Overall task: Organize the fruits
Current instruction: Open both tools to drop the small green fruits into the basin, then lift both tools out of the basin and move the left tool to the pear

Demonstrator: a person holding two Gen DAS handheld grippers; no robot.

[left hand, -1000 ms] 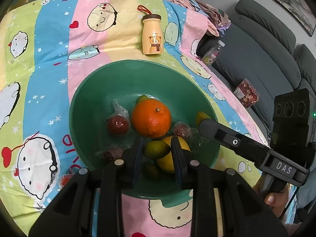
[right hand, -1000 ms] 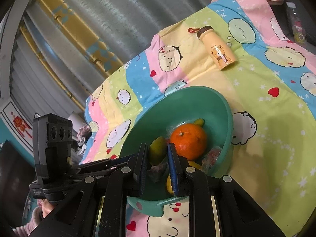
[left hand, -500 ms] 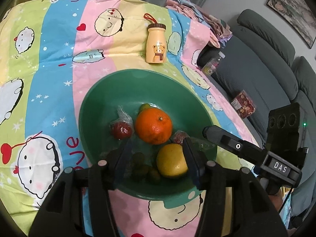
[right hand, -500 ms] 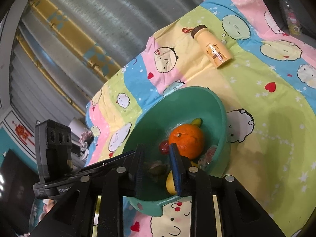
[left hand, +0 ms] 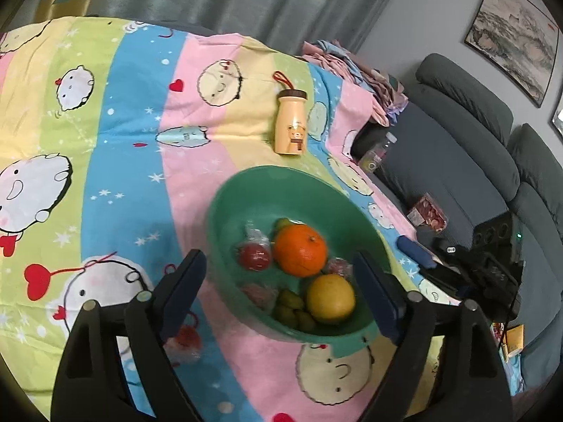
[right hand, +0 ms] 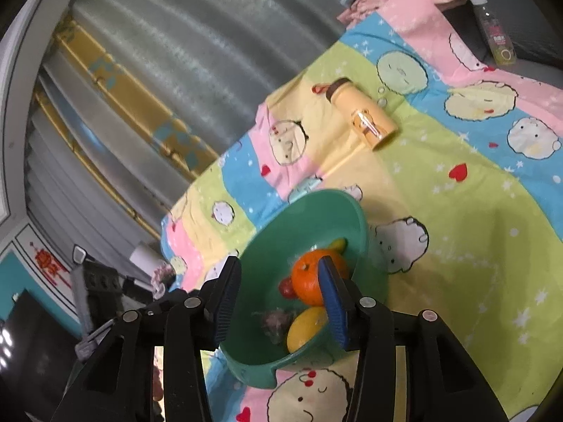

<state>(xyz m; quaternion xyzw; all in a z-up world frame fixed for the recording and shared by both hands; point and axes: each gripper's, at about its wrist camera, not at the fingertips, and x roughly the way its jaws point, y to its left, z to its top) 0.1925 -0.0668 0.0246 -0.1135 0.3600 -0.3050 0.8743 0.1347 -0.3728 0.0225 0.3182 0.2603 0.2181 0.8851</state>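
A green bowl (left hand: 225,207) sits on the cartoon-print cloth. It holds an orange (left hand: 299,250), a yellow citrus fruit (left hand: 330,298), small green fruits (left hand: 289,307) and wrapped red fruits (left hand: 255,256). My left gripper (left hand: 281,299) is open and empty, raised above the bowl's near side. My right gripper (right hand: 278,302) is open and empty, raised over the bowl (right hand: 281,221), where the orange (right hand: 306,277) and yellow fruit (right hand: 304,327) show. The right gripper's body (left hand: 457,267) shows at the right of the left wrist view.
A yellow bear-print bottle (left hand: 290,126) lies on the cloth behind the bowl, also in the right wrist view (right hand: 362,116). A wrapped red item (left hand: 183,341) lies on the cloth near the left fingers. A grey sofa (left hand: 468,161) with a drink bottle (left hand: 376,151) and snack packet (left hand: 427,211) stands right.
Both grippers let small green fruits go into the bowl, opened wide, and pulled back and up from the bowl.
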